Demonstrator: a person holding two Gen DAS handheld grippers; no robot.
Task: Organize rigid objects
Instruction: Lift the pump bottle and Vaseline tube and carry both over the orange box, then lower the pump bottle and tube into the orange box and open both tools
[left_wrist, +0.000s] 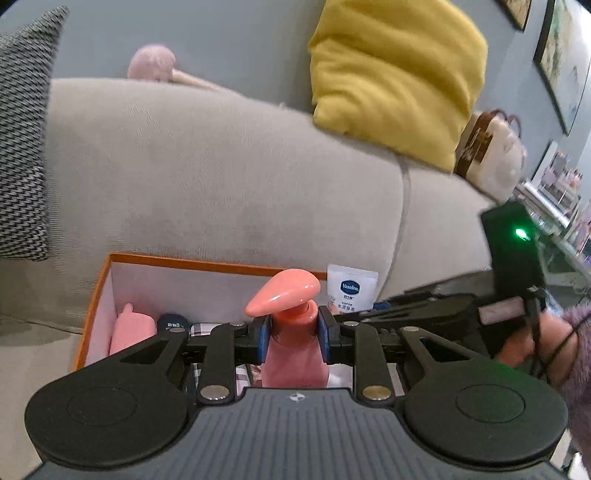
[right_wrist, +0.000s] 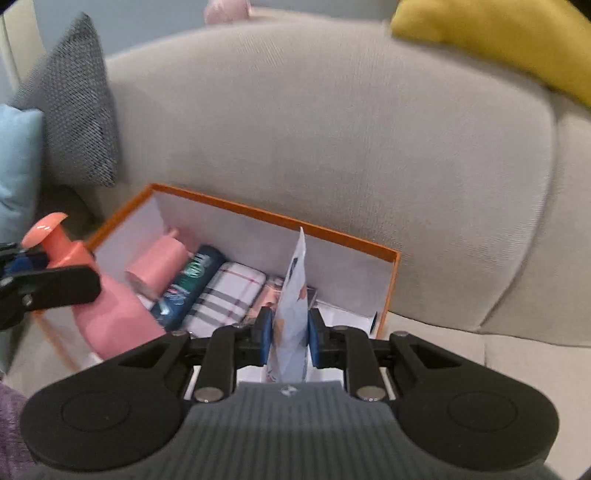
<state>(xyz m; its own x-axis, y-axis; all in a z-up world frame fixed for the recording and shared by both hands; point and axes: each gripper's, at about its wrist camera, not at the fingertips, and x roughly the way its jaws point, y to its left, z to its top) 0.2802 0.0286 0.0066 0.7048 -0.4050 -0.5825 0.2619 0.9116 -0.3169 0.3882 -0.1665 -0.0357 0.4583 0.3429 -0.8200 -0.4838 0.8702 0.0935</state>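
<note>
In the left wrist view, the left claw (left_wrist: 294, 338) is clenched on the neck of a pink pump bottle (left_wrist: 295, 354), its blue pads (left_wrist: 263, 338) pressing in from both sides just under the coral pump head (left_wrist: 282, 297). The bottle stands upright at lower centre of the frame, above the orange-rimmed box (left_wrist: 207, 263) that sits on the seat of the grey sofa (left_wrist: 221, 166). A second pink bottle (left_wrist: 129, 328) and a dark tube (left_wrist: 171, 322) lie inside the box toward its left wall.

At right of centre in that view stands a white Vaseline sachet (left_wrist: 351, 290), and to the right of it the black body of the other gripper with a green light.

In the right wrist view, the right claw (right_wrist: 289, 339) is grasping the Vaseline sachet (right_wrist: 293, 295) edge-on, upright, low in the centre of the frame over the near right part of the box (right_wrist: 273, 216). Inside the box, from left to right, lie the second pink bottle (right_wrist: 159, 267), the dark tube (right_wrist: 188, 284) and a plaid-patterned case (right_wrist: 225, 295), side by side and touching. The pump bottle (right_wrist: 110, 310) shows at lower left of this frame, tilted, over the box's near left corner.

A yellow cushion (left_wrist: 395, 70) rests on the sofa back at upper right, and a black-and-white woven cushion (left_wrist: 22, 147) stands at far left.
</note>
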